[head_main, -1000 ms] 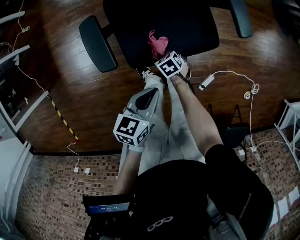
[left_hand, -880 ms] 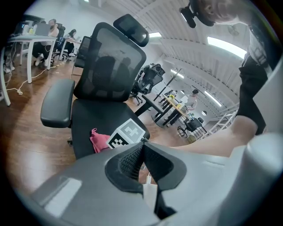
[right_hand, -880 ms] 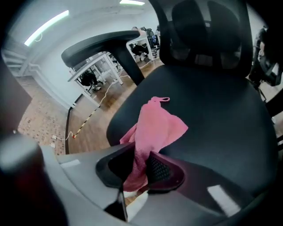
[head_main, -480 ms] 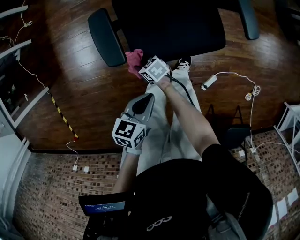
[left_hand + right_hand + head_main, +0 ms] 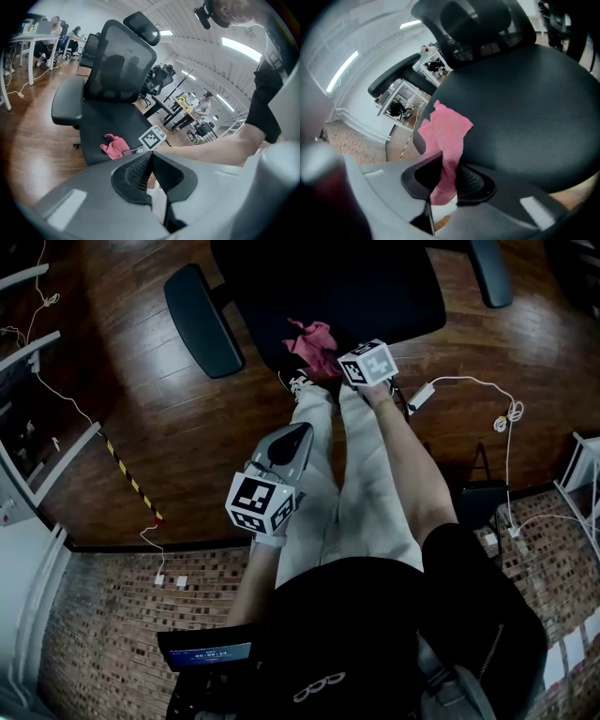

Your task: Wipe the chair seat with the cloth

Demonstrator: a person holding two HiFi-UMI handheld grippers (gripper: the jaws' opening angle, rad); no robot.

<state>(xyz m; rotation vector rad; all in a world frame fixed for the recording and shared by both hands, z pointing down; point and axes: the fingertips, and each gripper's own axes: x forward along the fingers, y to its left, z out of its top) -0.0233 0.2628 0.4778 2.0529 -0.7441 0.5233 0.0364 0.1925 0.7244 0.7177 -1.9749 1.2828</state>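
The black chair seat (image 5: 328, 287) fills the top of the head view. A pink cloth (image 5: 314, 343) lies crumpled on its front part, near the front edge. My right gripper (image 5: 339, 365) is shut on that cloth, just right of it. In the right gripper view the pink cloth (image 5: 445, 131) runs up from between the shut right gripper (image 5: 449, 164) onto the seat (image 5: 525, 103). My left gripper (image 5: 298, 434) hangs lower, over the person's legs, away from the chair. In its own view the left gripper (image 5: 151, 157) is shut on nothing, and the cloth (image 5: 115, 146) shows beyond it.
The chair's armrests (image 5: 200, 320) (image 5: 489, 273) flank the seat. The person's legs (image 5: 328, 474) and a shoe (image 5: 298, 382) are right below the seat edge. A white cable with an adapter (image 5: 417, 401) lies on the wooden floor at right, striped tape (image 5: 127, 479) at left.
My right gripper dragged the cloth left to the seat's front-left corner half a second ago, then back right to the middle front of the seat. The left gripper has barely moved.
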